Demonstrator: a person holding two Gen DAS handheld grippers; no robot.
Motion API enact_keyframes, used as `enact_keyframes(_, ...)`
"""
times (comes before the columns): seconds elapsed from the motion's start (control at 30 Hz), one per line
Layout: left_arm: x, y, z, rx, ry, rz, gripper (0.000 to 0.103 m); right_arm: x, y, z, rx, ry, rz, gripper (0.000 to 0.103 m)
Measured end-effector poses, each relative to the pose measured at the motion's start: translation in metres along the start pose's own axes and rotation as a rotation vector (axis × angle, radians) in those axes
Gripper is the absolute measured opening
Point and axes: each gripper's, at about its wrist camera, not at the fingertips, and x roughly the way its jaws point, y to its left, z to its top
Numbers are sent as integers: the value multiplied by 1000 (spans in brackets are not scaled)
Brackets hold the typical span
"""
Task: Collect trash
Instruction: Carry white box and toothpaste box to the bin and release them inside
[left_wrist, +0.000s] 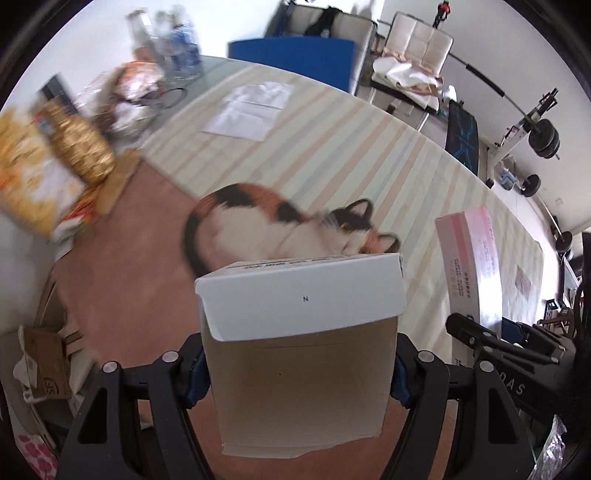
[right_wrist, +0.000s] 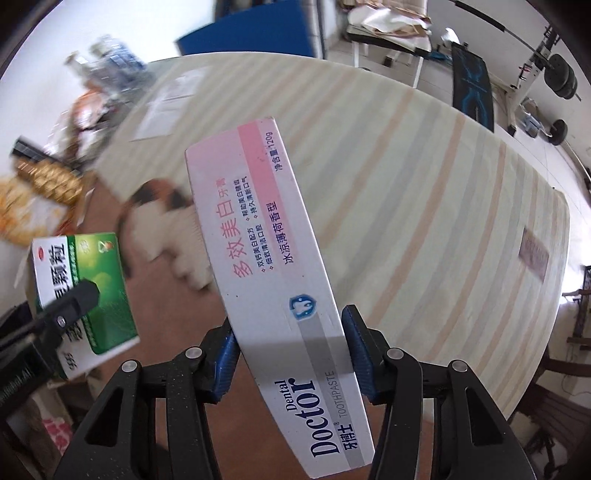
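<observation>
Both hands full already. Left gripper (left_wrist: 299, 373) jaws clamped on open carton (left_wrist: 299, 332), flap up, mouth toward camera. Right gripper (right_wrist: 288, 354) jaws squeezing toothpaste box (right_wrist: 269, 266), long axis running away toward 11 o'clock. Both held above counter (right_wrist: 424, 184), cat (left_wrist: 266, 229) sprawled below. No bin visible, so drop-off direction is a guess. Right view shows carton's green printed side at 9 o'clock; left view shows only its plain inside.
</observation>
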Motion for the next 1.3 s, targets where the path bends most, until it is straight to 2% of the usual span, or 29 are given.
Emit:
enact_keyframes(0.13,-37,47,-66,-39,-36,-16,72,-21,51,-59,-51,-13,20,55)
enact_keyframes(0.3,-68,112,-161,-98,-45,-12,72,-38,124,-156,-115,-5,32,54)
enact_keyframes(0.4,-76,154,-224,-152,-16,-2,72,-37,157,-211,-141,26,45,54)
enact_keyframes(0.43,-77,164,-239,-165,-8,1,72,-34,176,-240,-159,42,48,54)
enact_keyframes(0.57,-63,212,-314,-254,74,25,72,-4,214,-310,-209,132,56,54)
enact_keyframes(0.7,-25,258,-378,-377,184,45,72,48,244,-375,-264,265,47,54)
enact_keyframes(0.83,33,294,-435,-509,293,40,72,112,256,-421,-286,402,49,54)
enact_keyframes(0.9,73,310,-462,-585,351,21,72,160,259,-449,-282,487,50,54)
enact_keyframes(1.03,163,329,-507,-699,459,-58,73,254,255,-482,-253,623,58,54)
enact_keyframes(1.13,237,341,-540,-784,520,-131,75,326,251,-507,-234,699,51,54)
enact_keyframes(1.23,289,349,-560,-824,548,-154,78,385,248,-524,-244,737,29,54)
enact_keyframes(1.27,303,350,-566,-830,549,-150,84,409,246,-530,-246,757,15,54)
enact_keyframes(1.3,317,352,-573,-832,556,-142,99,431,243,-536,-247,777,10,54)
